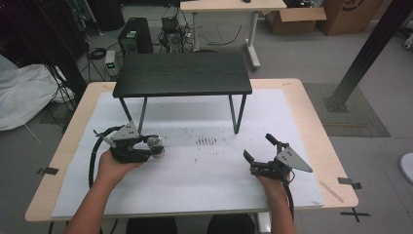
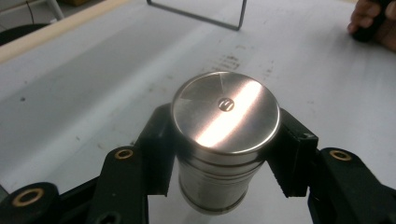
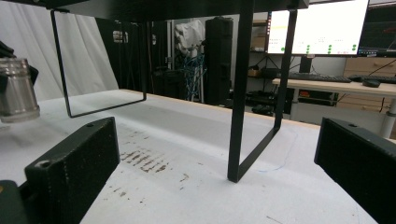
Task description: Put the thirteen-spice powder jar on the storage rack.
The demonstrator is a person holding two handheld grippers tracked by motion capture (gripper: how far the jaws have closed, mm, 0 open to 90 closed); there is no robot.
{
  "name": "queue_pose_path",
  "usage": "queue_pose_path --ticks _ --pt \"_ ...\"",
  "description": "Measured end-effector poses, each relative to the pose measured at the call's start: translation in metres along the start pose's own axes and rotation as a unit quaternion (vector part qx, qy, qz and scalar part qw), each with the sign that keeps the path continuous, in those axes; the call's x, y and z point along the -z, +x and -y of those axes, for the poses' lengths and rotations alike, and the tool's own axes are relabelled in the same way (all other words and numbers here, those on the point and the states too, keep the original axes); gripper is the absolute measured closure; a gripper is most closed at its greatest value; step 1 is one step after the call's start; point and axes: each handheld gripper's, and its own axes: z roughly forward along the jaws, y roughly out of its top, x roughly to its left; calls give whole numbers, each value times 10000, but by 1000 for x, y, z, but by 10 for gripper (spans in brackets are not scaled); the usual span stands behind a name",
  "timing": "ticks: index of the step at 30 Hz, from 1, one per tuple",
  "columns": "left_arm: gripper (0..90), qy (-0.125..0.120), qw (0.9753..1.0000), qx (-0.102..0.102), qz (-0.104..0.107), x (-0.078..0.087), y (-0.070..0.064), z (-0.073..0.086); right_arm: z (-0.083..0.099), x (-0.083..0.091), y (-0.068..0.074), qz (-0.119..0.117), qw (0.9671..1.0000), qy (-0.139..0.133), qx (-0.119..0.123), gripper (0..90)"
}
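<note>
Two jaws clamping steel canister (image 2: 225,140), upright

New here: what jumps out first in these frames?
The shiny steel canister clamped between the left tongs, at the table's left, just in front of the black shelf's legs. Next, that shelf itself, standing at the white mat's far side. The right tongs rest open on the mat's right, holding nothing.

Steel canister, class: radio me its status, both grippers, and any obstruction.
Left gripper shut on steel canister. Right gripper open, empty. Black shelf stands ahead, apart.
</note>
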Motion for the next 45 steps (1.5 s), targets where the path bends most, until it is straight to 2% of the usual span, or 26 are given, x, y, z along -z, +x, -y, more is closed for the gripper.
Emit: queue_pose_path --ticks 6,10,12,16,19,22,27,39,45 --pt "489 28 9999 -103 40 10 -3 -17 0 0 0 -1 10000 -13 8 0" --pt "489 24 9999 -101 66 15 -3 -26 0 0 0 0 10000 -11 6 0" --pt "489 0 9999 -85 135 20 -1 -35 0 0 0 -1 10000 -15 6 0" --pt "489 29 9998 -157 127 26 1 -46 0 0 0 -2 10000 -23 6 0" --pt "488 47 9998 -154 116 30 3 -52 0 0 0 -1 10000 -10 -7 0" --pt "488 -36 9999 -108 123 37 6 -61 0 0 0 -1 10000 -5 -4 0" --pt "489 -212 9996 -57 152 41 9 -71 0 0 0 -1 10000 1 -7 0" --pt "489 -152 9996 -171 138 47 13 -106 0 0 0 1 10000 2 -13 0" --pt "489 -146 9996 -203 122 50 15 -117 0 0 0 -2 10000 6 -20 0"
